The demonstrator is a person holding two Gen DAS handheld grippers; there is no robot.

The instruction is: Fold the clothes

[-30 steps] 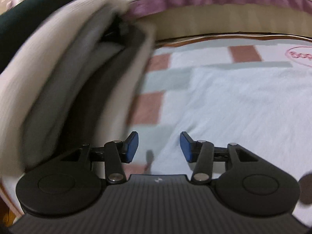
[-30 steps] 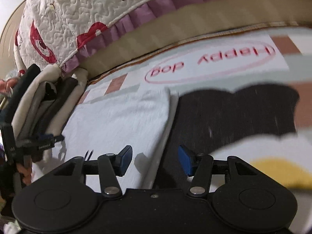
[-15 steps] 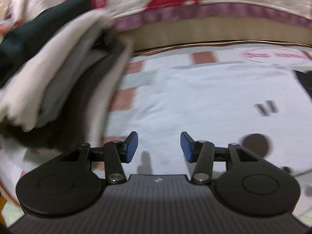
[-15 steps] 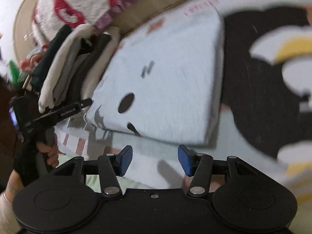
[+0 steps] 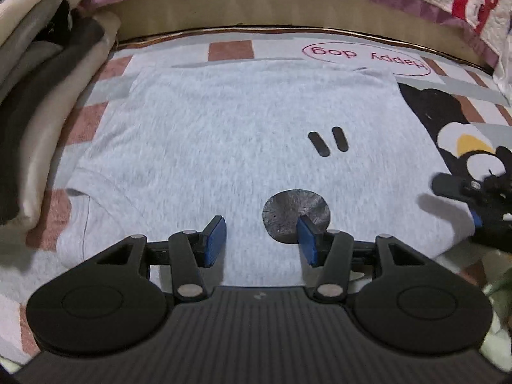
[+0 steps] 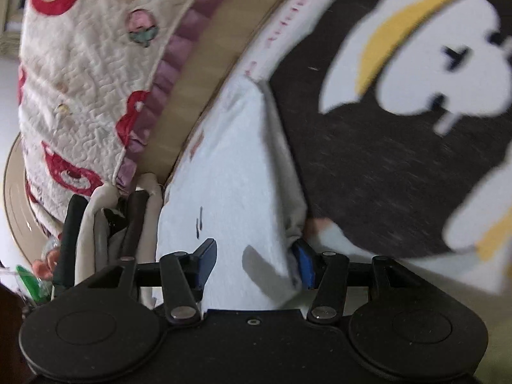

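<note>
The folded grey shirt (image 5: 243,147) lies flat on the printed mat (image 5: 230,49), beside the stack of folded clothes (image 5: 41,96). The left gripper (image 5: 260,240) hovers spread over its near edge. The right gripper (image 6: 256,264), jaws just closing, straddles the shirt's corner, seemingly not yet pinching.

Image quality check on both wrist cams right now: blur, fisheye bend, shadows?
Left wrist view: mostly sharp on the grey folded shirt, slight smear at its near edge; the bed frame edge bows strongly from fisheye; the right gripper at the frame's side is blurred. Right wrist view: heavy motion blur on the black cartoon mat; the shirt corner between the right gripper's open jaws stays readable; soft indoor light, faint shadows.
</note>
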